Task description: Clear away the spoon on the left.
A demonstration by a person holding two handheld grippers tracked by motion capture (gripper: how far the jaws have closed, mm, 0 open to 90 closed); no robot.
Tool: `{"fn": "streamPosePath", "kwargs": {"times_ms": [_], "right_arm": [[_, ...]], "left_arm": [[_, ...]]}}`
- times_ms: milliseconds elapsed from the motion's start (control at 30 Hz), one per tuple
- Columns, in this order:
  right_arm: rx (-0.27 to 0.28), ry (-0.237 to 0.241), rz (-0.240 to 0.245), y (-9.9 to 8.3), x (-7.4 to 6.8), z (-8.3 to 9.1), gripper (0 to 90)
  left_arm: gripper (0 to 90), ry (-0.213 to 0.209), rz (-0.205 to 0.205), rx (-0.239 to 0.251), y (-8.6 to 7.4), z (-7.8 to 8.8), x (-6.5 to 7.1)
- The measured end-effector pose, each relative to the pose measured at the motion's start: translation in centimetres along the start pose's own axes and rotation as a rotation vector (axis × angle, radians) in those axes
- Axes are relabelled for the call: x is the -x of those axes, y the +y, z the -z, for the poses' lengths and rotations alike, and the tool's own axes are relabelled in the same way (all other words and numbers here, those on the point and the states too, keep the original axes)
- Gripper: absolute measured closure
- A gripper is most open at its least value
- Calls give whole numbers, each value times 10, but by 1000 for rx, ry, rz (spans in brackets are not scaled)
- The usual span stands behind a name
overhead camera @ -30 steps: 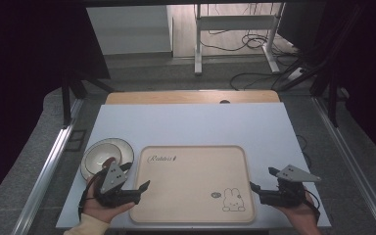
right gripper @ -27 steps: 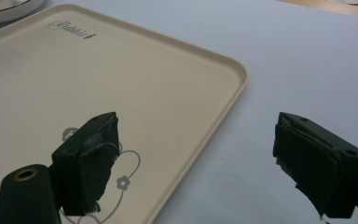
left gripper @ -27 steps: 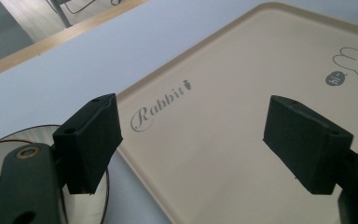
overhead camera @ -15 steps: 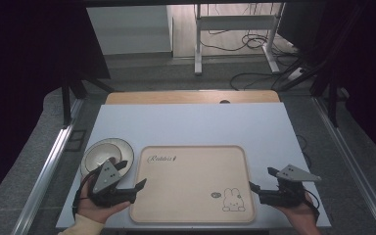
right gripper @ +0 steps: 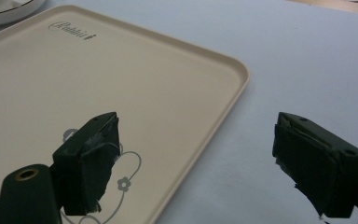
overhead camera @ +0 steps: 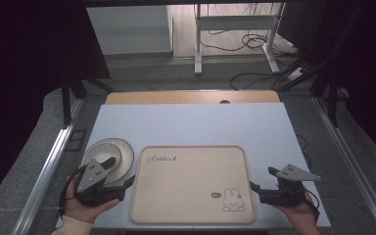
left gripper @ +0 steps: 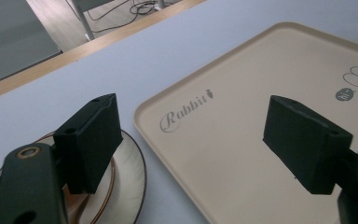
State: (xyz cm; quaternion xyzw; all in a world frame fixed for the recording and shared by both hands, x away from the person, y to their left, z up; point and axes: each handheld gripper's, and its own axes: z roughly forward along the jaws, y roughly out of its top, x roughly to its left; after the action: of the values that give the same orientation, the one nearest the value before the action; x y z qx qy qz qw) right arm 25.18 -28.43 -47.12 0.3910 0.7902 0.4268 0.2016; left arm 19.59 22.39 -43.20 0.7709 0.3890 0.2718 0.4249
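Note:
A beige tray with "Rabbit" lettering and a bunny drawing lies on the near middle of the table. To its left sits a round cream plate with a dark rim. My left gripper is open and low, one jaw over the plate's near edge, the other at the tray's left rim. In the left gripper view the open gripper straddles the plate and tray. My right gripper is open at the tray's right rim. In the right gripper view the gripper spans the tray edge, empty.
The pale blue table top stretches beyond the tray to a wooden strip at its far edge. Metal rails run along both sides. Desk legs and cables lie on the floor beyond. The plate's rim shows in the right gripper view.
My left gripper has drifted a little to the left, toward the plate. The right gripper, tray and plate have stayed put.

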Motion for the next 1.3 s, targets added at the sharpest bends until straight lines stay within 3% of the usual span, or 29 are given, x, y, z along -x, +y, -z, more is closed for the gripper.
{"fn": "streamPosePath", "kwargs": {"times_ms": [267, 467, 800, 1300], "right_arm": [[2, 3, 1, 0, 0, 0, 154], [4, -5, -1, 0, 1, 0, 158], [2, -10, 1, 0, 1, -1, 162], [-9, -5, 2, -1, 0, -3, 162]], "left_arm": [[186, 57, 21, 11, -4, 15, -14], [191, 81, 54, -5, -11, 20, -26], [199, 111, 74, -9, -27, 29, -41], [184, 97, 94, -25, -56, 33, -47]]}}
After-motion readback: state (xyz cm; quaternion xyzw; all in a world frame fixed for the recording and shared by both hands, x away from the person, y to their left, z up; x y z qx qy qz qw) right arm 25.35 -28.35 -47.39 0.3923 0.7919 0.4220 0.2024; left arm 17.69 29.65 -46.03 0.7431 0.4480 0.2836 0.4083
